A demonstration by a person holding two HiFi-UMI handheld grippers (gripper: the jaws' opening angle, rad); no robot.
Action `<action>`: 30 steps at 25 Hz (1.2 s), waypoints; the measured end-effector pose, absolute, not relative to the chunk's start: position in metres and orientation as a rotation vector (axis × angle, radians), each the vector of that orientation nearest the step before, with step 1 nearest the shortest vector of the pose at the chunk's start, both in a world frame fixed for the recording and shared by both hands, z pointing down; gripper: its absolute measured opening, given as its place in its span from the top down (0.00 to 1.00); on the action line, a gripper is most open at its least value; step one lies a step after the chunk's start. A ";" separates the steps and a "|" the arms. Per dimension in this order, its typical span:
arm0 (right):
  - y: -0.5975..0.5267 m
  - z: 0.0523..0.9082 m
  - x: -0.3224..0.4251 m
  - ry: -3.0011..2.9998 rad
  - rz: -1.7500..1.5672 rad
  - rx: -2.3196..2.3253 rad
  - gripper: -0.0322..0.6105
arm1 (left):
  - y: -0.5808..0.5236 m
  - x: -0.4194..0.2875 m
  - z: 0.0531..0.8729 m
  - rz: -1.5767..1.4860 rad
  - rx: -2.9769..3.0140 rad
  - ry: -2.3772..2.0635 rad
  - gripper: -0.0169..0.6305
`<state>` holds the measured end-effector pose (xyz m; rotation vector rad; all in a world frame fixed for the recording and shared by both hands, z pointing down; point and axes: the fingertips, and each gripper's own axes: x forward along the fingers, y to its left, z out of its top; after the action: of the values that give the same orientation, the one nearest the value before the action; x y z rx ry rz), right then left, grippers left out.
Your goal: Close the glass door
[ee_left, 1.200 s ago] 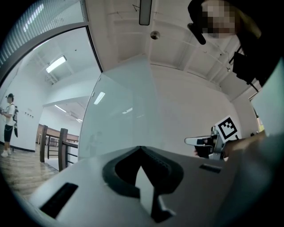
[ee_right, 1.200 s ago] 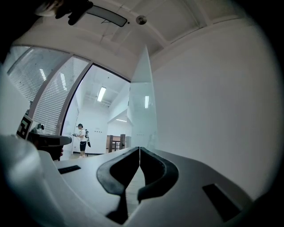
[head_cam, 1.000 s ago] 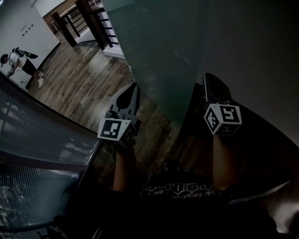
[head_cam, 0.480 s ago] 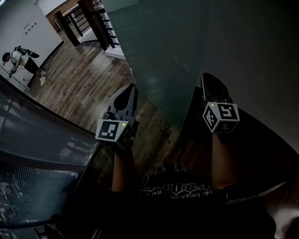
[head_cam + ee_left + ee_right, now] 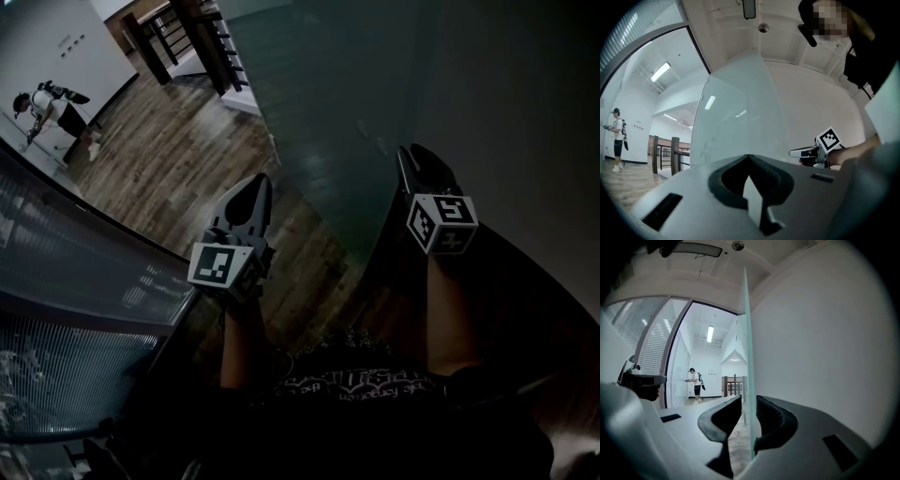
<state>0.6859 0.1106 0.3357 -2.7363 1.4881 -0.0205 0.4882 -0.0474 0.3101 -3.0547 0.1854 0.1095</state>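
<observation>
The glass door [image 5: 328,103] stands open close to the wall [image 5: 825,333], its free edge between the parted jaws of the right gripper [image 5: 748,406], while the left gripper [image 5: 749,159], jaws together on nothing, hovers near the pane's face.

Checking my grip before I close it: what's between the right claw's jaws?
The edge of the glass door stands in the gap of the right claw, with the jaws apart on either side of it. The right gripper view shows this.
</observation>
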 end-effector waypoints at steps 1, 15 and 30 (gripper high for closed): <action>0.109 0.337 0.686 1.497 -0.026 -2.732 0.83 | -0.048 0.488 0.310 0.105 -3.052 0.193 0.97; 0.100 0.333 0.675 1.531 -0.057 -2.663 0.78 | -0.057 0.471 0.309 0.089 -3.044 0.254 0.97; 0.071 0.325 0.602 1.694 -0.040 -2.625 0.78 | -0.084 0.407 0.292 0.160 -3.028 0.411 0.97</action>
<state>0.6023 0.0707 0.3245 -2.6248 1.6937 -0.0404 0.4066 -0.0836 0.2924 -3.0276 0.4110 0.1601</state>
